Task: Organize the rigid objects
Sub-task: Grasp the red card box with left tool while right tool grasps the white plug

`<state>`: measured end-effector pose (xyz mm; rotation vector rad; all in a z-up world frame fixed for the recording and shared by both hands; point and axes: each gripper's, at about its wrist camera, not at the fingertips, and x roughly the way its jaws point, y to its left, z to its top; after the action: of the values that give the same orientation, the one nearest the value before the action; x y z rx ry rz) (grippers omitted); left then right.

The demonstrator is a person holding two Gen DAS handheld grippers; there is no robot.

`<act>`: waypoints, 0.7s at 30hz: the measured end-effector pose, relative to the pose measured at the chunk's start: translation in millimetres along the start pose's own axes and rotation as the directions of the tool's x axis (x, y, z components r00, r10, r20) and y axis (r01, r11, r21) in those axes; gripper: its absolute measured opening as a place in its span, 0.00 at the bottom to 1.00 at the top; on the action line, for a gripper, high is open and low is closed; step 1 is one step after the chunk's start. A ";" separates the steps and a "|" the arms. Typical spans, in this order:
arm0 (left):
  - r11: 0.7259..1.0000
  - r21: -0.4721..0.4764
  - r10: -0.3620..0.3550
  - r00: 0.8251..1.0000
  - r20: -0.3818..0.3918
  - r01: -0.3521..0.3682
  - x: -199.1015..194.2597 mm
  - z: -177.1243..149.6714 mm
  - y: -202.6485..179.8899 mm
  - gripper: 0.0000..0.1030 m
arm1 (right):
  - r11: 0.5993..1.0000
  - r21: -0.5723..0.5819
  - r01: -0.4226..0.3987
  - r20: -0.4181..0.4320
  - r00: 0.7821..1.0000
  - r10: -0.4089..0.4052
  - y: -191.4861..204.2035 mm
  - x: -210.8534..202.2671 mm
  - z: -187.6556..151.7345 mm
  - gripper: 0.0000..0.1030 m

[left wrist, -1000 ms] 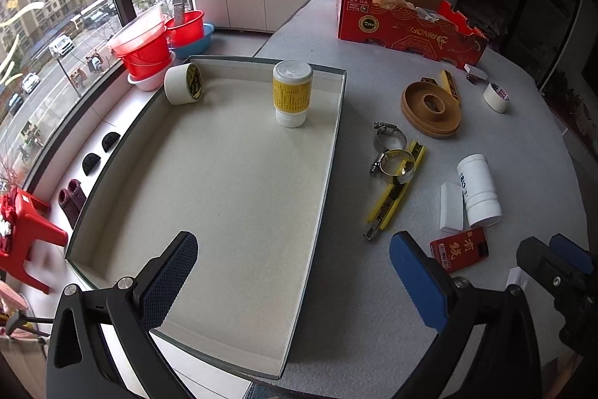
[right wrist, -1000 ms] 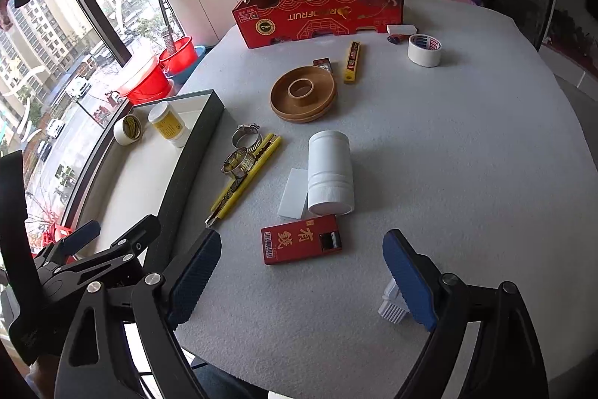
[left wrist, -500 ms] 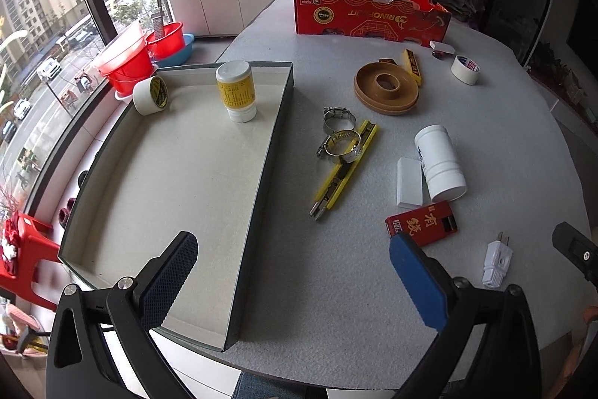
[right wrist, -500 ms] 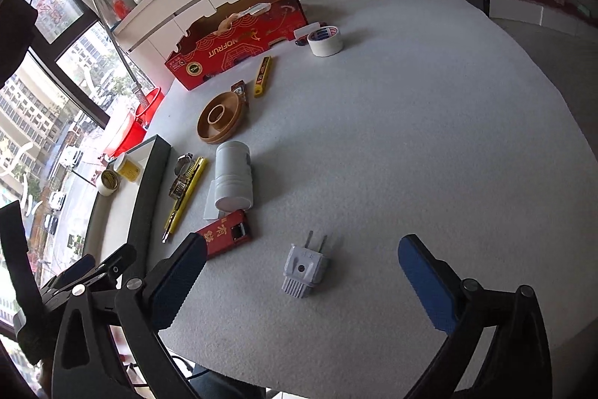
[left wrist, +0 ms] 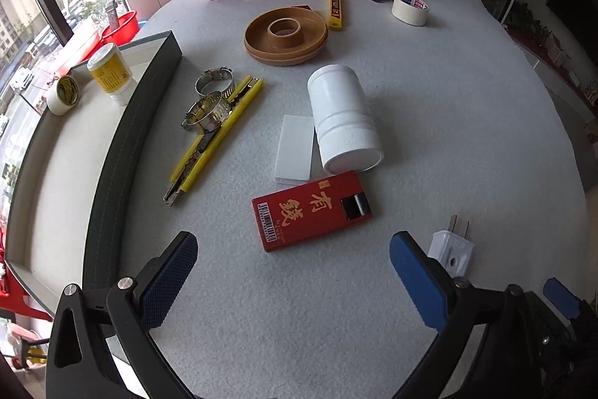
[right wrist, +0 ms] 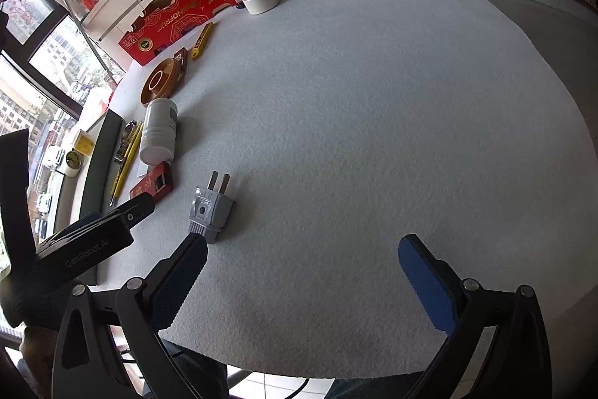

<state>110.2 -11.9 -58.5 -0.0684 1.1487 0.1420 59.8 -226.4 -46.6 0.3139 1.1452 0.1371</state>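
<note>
Both grippers have shifted since the earlier frames, away from the tray and over the felt table; the right jaws have just been opening, with nothing between them.

Left wrist view: the left gripper [left wrist: 291, 272] is hanging wide open and empty, just short of the red box [left wrist: 312, 210]. Beyond the red box, a white bottle [left wrist: 344, 118] is lying on its side, touching a white block [left wrist: 294, 148]. Left of the red box, two clamps [left wrist: 211, 100] are resting on a yellow knife [left wrist: 213, 141], beside the tray [left wrist: 127, 144]. Right of the red box, the plug [left wrist: 452, 249] is lying near the right finger.

Right wrist view: the right gripper [right wrist: 302, 272] is standing fully open, holding nothing. The plug [right wrist: 209, 208] is lying just right of the red box [right wrist: 151, 184], its cord end at the left fingertip; contact cannot be told.
</note>
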 end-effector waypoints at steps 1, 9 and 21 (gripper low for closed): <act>1.000 -0.018 0.008 1.000 -0.007 -0.008 4.1 2.1 -2.8 1.00 | 1.000 -0.006 0.004 0.005 1.000 -0.003 -1.7 -0.7 0.0 1.00; 0.984 -0.172 0.041 0.998 -0.037 -0.046 28.1 6.9 2.6 1.00 | 0.956 -0.294 0.005 0.066 0.998 0.015 25.3 0.8 -9.1 1.00; 0.982 -0.181 0.053 0.998 0.017 -0.049 26.6 1.4 5.1 1.00 | 0.766 -0.639 -0.072 0.026 0.993 0.114 78.4 48.8 -7.7 1.00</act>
<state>121.4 -4.7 -82.1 -0.1980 1.1142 0.2919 77.0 -137.7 -67.3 -0.2378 0.9535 0.5907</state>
